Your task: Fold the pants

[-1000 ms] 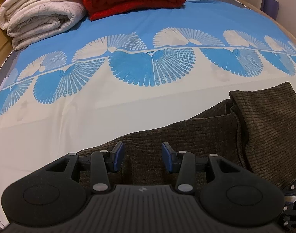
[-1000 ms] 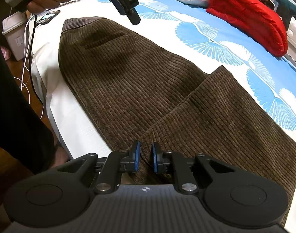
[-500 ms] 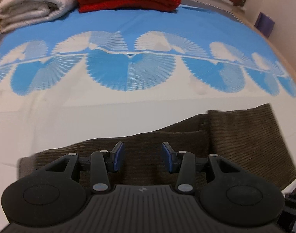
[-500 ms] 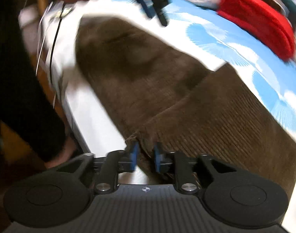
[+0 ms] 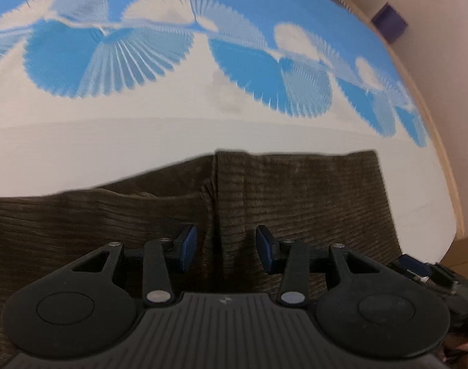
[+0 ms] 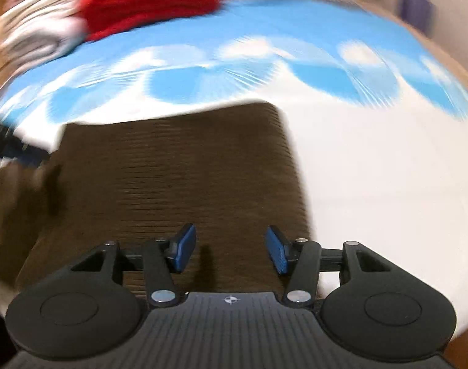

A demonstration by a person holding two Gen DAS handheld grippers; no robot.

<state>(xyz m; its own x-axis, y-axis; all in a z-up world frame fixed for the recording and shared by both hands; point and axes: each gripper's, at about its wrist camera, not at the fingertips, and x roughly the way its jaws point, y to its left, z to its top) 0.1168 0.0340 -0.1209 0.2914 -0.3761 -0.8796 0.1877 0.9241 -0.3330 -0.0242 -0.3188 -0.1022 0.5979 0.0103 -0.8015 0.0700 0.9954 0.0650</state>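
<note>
The brown corduroy pants (image 5: 295, 203), already doubled over, are spread on the blue-and-white fan-patterned bed sheet (image 5: 172, 141). A fold is judged just laid: the right gripper (image 6: 230, 253) has just been opening, its jaws now parted and nothing held. The left gripper (image 5: 226, 253) is held half open over the fold edge, empty. Next, a fresh grasp is called for. Only the right view shows the folded red blanket (image 6: 151, 0)
</note>
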